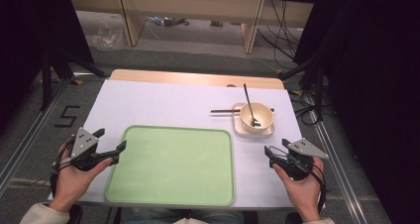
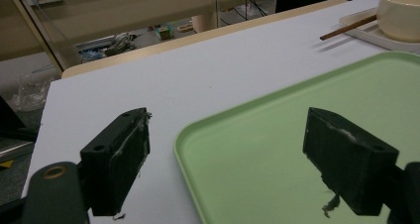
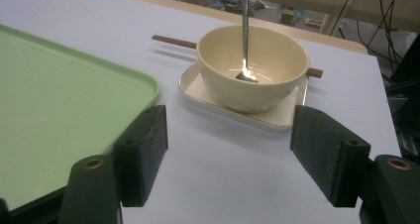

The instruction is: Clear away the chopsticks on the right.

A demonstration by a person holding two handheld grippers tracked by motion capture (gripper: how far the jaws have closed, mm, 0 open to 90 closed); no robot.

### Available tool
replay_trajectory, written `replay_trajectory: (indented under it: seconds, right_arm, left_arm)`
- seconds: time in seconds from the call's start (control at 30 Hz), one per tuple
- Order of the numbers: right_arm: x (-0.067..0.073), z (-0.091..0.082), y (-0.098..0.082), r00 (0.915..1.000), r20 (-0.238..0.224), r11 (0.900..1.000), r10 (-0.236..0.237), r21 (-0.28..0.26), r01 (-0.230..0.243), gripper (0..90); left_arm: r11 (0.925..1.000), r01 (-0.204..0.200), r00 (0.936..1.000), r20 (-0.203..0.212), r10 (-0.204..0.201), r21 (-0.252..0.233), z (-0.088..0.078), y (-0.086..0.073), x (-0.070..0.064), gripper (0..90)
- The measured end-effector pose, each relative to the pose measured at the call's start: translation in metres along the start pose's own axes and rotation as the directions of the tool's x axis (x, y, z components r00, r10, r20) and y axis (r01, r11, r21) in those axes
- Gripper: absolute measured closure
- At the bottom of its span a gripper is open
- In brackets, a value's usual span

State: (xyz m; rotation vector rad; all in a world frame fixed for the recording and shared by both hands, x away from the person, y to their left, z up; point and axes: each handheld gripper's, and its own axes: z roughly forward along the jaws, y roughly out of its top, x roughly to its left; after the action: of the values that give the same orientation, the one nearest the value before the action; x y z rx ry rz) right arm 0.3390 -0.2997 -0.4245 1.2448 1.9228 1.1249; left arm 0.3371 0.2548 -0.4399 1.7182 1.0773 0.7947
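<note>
While the left gripper (image 1: pixel 110 140) is hovering with its jaws spread wide over the near left edge of the green tray (image 1: pixel 171 184), the right gripper (image 1: pixel 277 151) is waiting just as wide apart, gripping nothing, near the cream bowl (image 3: pixel 252 65), which is sitting on a square plate (image 3: pixel 277 117) with a spoon (image 3: pixel 245 35) leaning inside and chopsticks (image 3: pixel 171 41) lying behind it.

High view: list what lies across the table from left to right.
left gripper → green tray → chopsticks → bowl with spoon on its small plate → right gripper.
</note>
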Motion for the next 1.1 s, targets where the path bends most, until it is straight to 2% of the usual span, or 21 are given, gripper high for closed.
replay_trajectory:
  seconds: [0.1,0.13,0.2,0.23,0.3,0.33,0.37,0.4,0.43,0.47,0.53,0.57,0.6,0.67,0.73,0.83,0.97,1.0,1.03,1.07,1.1]
  right_arm:
    - [-0.002,0.001,0.0,0.9995,-0.008,0.999,-0.031,-0.02,0.031,35.3]
    - [-0.002,0.001,0.001,0.9987,0.008,0.998,-0.051,-0.027,0.051,35.5]
    - [0.001,0.002,0.001,0.9997,0.004,1.0,-0.023,-0.015,0.023,36.9]
    - [-0.001,0.004,0.003,0.9983,-0.009,0.998,-0.058,-0.014,0.057,37.7]
    - [0.0,0.005,0.003,0.9984,-0.013,0.998,-0.056,-0.007,0.056,39.2]
    - [-0.002,0.006,0.005,0.9945,0.021,0.995,-0.103,-0.015,0.103,40.6]
    - [-0.002,0.009,0.006,0.9946,0.002,0.995,-0.104,-0.008,0.104,42.7]
    - [0.0,0.012,0.006,0.9945,0.008,0.994,-0.104,-0.014,0.104,43.9]
    - [0.0,0.014,0.008,0.991,0.011,0.991,-0.133,-0.007,0.133,45.2]
    - [0.0,0.017,0.01,0.9826,0.041,0.983,-0.181,-0.003,0.181,48.5]
    - [0.0,0.021,0.012,0.983,0.021,0.983,-0.182,0.023,0.182,54.4]
    - [0.0,0.023,0.014,0.9796,0.033,0.98,-0.198,0.028,0.197,58.3]
    - [-0.001,0.025,0.017,0.9727,0.036,0.973,-0.229,0.039,0.228,63.6]
    - [-0.003,0.031,0.024,0.96,0.038,0.96,-0.277,0.059,0.275,68.4]
    - [-0.004,0.038,0.031,0.9539,0.037,0.952,-0.298,0.083,0.294,71.3]
    - [-0.004,0.05,0.044,0.9399,0.037,0.937,-0.339,0.098,0.334,78.1]
    - [-0.001,0.067,0.062,0.9342,0.009,0.928,-0.357,0.122,0.353,87.4]
    - [0.0,0.073,0.066,0.9276,0.0,0.92,-0.374,0.126,0.371,88.8]
    - [0.0,0.073,0.066,0.9276,0.0,0.92,-0.374,0.126,0.371,88.8]
    - [0.005,0.084,0.075,0.9283,-0.017,0.917,-0.371,0.151,0.37,90.0]
    - [0.005,0.084,0.075,0.9283,-0.017,0.917,-0.371,0.151,0.37,90.0]
  left_arm:
    - [1.0,0.004,1.0,0.003,-0.004,-0.001,0.0,0.0,0.0,18.2]
    - [1.0,0.001,1.0,0.002,-0.001,-0.001,0.0,0.0,0.0,18.3]
    - [1.0,0.0,1.0,0.001,0.0,0.0,0.0,0.0,0.0,18.4]
    - [1.0,0.002,1.0,0.003,-0.002,0.001,0.0,-0.001,0.0,18.3]
    - [1.0,-0.001,1.0,0.001,0.001,0.0,0.0,0.0,0.0,18.6]
    - [1.0,0.0,1.0,0.001,0.0,0.0,0.0,-0.001,0.0,18.6]
    - [1.0,0.002,1.0,0.003,-0.002,0.001,0.0,-0.001,0.0,18.7]
    - [1.0,0.003,1.0,0.003,-0.003,0.001,0.0,-0.001,0.0,18.7]
    - [1.0,0.001,1.0,0.003,-0.001,-0.001,0.0,-0.001,0.0,18.8]
    - [1.0,0.0,1.0,0.005,0.0,-0.001,0.0,-0.001,-0.001,19.0]
    - [1.0,0.004,1.0,0.006,-0.004,-0.003,0.0,-0.001,-0.001,19.1]
    - [1.0,0.002,1.0,0.004,-0.002,-0.003,0.0,0.0,-0.001,19.3]
    - [1.0,0.0,1.0,0.006,0.0,0.001,0.0,-0.001,0.0,19.5]
    - [1.0,-0.004,0.9999,0.01,0.004,0.004,0.001,-0.001,-0.001,19.9]
    - [1.0,0.001,0.9999,0.014,-0.001,0.007,0.001,-0.001,-0.001,20.0]
    - [1.0,0.001,0.9999,0.015,-0.001,0.007,0.001,-0.001,0.0,20.2]
    - [1.0,0.0,0.9998,0.018,0.0,0.01,0.001,-0.001,-0.001,20.6]
    - [1.0,0.002,0.9998,0.019,-0.003,0.009,0.001,-0.001,-0.001,20.6]
    - [1.0,0.002,0.9998,0.019,-0.003,0.009,0.001,-0.001,-0.001,20.7]
    - [1.0,0.003,0.9999,0.016,-0.003,0.007,0.001,-0.001,-0.001,20.7]
    - [1.0,0.003,0.9999,0.016,-0.003,0.007,0.001,-0.001,-0.001,20.8]
